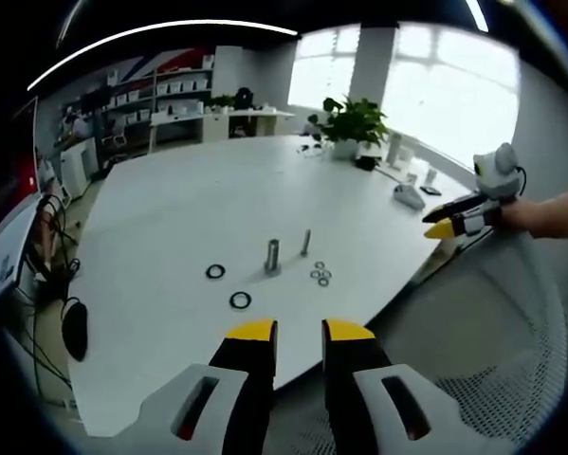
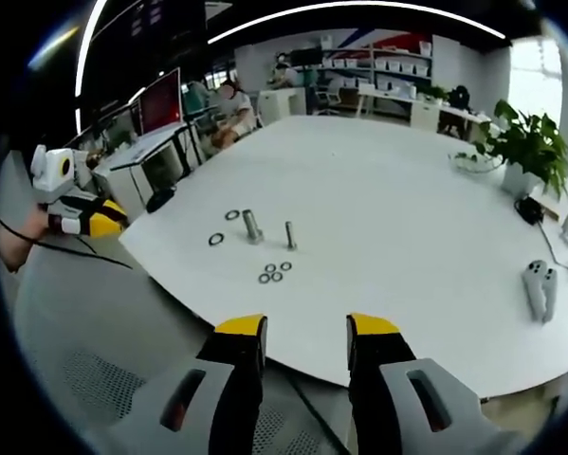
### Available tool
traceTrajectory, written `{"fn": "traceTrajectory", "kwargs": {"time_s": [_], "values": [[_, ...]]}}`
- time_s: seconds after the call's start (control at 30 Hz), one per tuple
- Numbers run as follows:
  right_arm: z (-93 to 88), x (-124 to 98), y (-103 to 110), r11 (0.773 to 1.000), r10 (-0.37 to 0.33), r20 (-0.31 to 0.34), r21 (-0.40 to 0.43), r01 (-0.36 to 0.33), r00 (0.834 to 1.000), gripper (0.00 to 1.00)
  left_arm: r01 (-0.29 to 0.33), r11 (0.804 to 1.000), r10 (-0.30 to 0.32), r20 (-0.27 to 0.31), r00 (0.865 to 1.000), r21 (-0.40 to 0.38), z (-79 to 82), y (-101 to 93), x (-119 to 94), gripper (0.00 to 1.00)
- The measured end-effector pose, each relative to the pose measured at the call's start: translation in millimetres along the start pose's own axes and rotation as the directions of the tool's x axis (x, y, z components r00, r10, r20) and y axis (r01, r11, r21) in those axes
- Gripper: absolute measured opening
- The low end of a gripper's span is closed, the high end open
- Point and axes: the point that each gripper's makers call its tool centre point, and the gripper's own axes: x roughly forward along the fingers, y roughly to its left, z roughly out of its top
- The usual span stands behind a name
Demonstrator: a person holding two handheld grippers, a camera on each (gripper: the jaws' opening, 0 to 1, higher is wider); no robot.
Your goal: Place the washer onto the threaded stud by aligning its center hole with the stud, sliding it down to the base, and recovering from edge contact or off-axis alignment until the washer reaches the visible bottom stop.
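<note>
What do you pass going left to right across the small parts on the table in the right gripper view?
Dark ring → second dark ring → thick stud → cluster of small washers → thin threaded stud.

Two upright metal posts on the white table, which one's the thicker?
The stout grey metal cylinder, nearest the two dark rings. The other, the thin threaded stud, stands beside the cluster of small silver washers.

No writing, label, brand, number or sign can be read in either view. The rows of white boxes on the open shelving along the far wall [image 1: 174,90] are too small and blurred to show any lettering, and the red-lit computer monitor on a side desk [image 2: 160,100] shows no legible text.
</note>
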Motion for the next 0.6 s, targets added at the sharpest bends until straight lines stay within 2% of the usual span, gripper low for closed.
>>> {"fn": "traceTrajectory", "kwargs": {"time_s": [0.37, 0.6], "values": [[-0.7, 0.1, 1.0, 1.000, -0.002, -0.006, -0.002, 0.002, 1.000, 0.36, 0.002, 1.000, -0.002, 0.009, 1.000, 0.002, 1.5, -0.7, -0.1, 0.16], [0.8, 0.3, 3.2, 1.000, 0.015, 0.003, 0.006, -0.015, 1.000, 0.35, -0.014, 1.000, 0.013, -0.008, 1.000, -0.010, -1.0, 2.2, 0.2, 0.16]]}}
